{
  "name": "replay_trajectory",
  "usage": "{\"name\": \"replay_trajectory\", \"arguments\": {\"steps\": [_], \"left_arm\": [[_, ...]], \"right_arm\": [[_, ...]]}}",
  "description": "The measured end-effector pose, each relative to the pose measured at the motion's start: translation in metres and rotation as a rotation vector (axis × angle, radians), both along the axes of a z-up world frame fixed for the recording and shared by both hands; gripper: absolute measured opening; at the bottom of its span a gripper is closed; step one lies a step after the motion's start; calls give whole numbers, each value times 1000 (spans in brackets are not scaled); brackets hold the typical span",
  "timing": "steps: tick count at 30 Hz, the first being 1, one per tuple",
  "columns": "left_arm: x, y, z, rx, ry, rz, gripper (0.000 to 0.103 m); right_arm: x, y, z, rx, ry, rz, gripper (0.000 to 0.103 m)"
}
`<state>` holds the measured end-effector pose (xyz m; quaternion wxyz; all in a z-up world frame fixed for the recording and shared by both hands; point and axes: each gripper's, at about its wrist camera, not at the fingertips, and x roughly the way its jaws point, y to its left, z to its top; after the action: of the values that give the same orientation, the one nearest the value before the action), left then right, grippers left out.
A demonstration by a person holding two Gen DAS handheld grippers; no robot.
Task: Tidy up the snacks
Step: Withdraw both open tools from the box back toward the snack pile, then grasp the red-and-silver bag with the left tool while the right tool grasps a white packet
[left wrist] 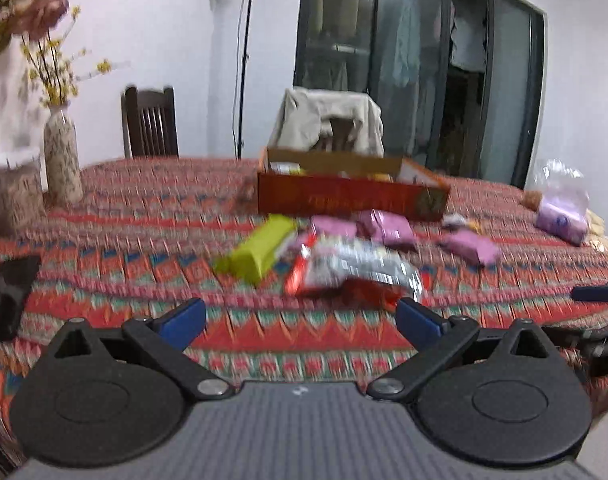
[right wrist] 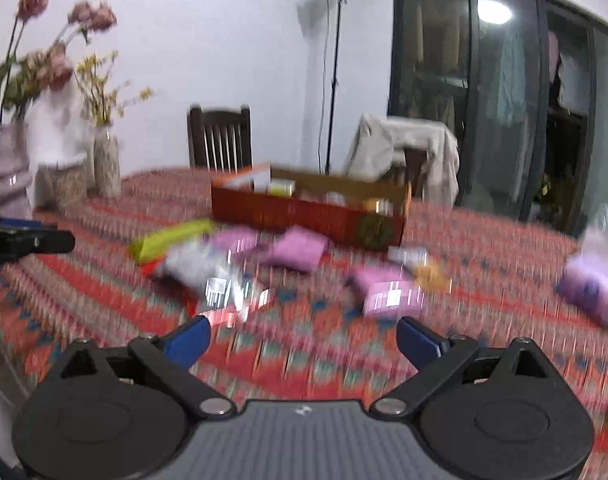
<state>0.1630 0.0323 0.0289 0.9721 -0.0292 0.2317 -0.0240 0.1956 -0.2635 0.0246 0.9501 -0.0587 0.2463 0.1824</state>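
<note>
Snack packets lie scattered mid-frame on the patterned counter (left wrist: 123, 224): a lime-green packet (left wrist: 259, 250), a silver-and-red bag (left wrist: 356, 270) just right of it, and several pink packets (left wrist: 388, 226) behind. Beyond them stands an open red cardboard box (left wrist: 350, 196) with a few items inside. The left tongs (left wrist: 301, 318) hang spread at lower centre, holding nothing, short of the silver bag. The right tongs (right wrist: 304, 340) are likewise spread and empty above the cloth. A flower vase (left wrist: 61, 156) stands at the left, and a draped chair (left wrist: 330, 120) sits behind the box.
</note>
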Motion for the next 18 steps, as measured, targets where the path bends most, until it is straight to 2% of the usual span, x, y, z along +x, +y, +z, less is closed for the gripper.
{"name": "replay_trajectory", "arguments": {"steps": [4, 13, 15, 18], "left_arm": [[-4, 1, -3, -30, 17, 2, 103], [3, -8, -4, -58, 41, -29, 103], [11, -12, -4, -108, 66, -51, 103], [38, -20, -4, -243, 111, -78, 103]], "right_arm": [[-16, 3, -26, 15, 82, -10, 99], [-21, 2, -29, 27, 82, -26, 99], [-16, 0, -29, 30, 88, -30, 99], [-8, -3, -31, 32, 97, -41, 99]]}}
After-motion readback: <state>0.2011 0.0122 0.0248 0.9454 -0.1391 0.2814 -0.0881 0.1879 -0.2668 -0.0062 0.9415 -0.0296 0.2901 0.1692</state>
